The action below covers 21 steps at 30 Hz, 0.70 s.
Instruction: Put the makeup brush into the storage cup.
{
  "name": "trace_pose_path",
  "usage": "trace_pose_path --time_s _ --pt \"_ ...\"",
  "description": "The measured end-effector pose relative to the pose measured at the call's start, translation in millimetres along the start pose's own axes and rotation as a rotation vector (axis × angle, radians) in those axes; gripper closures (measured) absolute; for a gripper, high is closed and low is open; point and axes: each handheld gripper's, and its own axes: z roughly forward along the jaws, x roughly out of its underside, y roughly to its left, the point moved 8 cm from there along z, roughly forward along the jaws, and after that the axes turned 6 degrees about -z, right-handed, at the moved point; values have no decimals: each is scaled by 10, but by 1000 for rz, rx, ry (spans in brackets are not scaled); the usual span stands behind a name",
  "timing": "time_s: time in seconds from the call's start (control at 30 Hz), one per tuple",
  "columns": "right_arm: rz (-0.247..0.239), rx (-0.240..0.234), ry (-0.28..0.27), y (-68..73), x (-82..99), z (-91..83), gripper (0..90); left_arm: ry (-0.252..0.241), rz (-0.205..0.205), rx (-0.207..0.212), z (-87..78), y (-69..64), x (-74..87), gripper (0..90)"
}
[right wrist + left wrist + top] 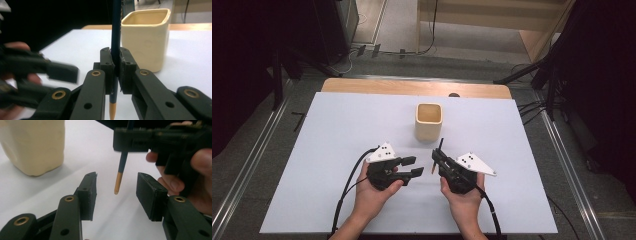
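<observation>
**A:** So where's this at? In the high view the dark blue pencil with a bare wooden tip (pixel 437 156) sits just below frame centre, held upright in the right gripper (pixel 436 159), and the cream square ceramic cup (pixel 429 121) above it at centre looks empty. I'd say the pickup is done and the drop into the cup is what's left.

**B:** Agreed. The left gripper (pixel 414 166) is just left of it, jaws apart, nothing in them. White counter (pixel 332 130) otherwise bare.

**A:** Left gripper view: its own jaws stand spread at the bottom, and the pencil (pixel 119 178) hangs in the middle between them, touching neither pad. The right gripper (pixel 131 143) pinches it top centre. Cup (pixel 33 145) is upper left.

**B:** Right gripper view: jaws pressed tight on the pencil (pixel 116 30) at centre, tip pointing down. Cup (pixel 146 40) is just right of it, close behind.
</observation>
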Motion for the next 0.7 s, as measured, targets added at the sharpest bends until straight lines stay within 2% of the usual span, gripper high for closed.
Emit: trace_pose_path --time_s 0.03,0.07,0.1,0.2,0.23,0.27,0.3,0.33,0.43,0.7 --pt "-21 3 9 6 17 9 846 -7 0 2 -25 3 -24 516" --pt "-113 16 37 34 74 49 846 -21 -4 5 -67 4 -62 523" --pt "-113 16 37 34 74 49 846 -21 -4 5 -67 4 -62 527" --pt "-226 15 77 143 176 117 845 -45 -15 3 -131 11 -119 550" --pt "-226 15 77 143 176 117 845 -45 -15 3 -131 11 -119 555" --pt "-256 3 91 205 217 144 846 -52 -20 4 -146 14 -134 561" --pt "-256 3 91 205 217 144 846 -56 -25 2 -158 16 -143 561" --pt "-283 -7 97 261 245 164 846 -58 -24 5 -174 19 -155 569" --pt "-304 -19 100 310 268 181 846 -63 -32 11 -182 10 -165 579" --pt "-355 -55 106 466 328 209 846 -28 -35 22 -136 -27 -142 640"
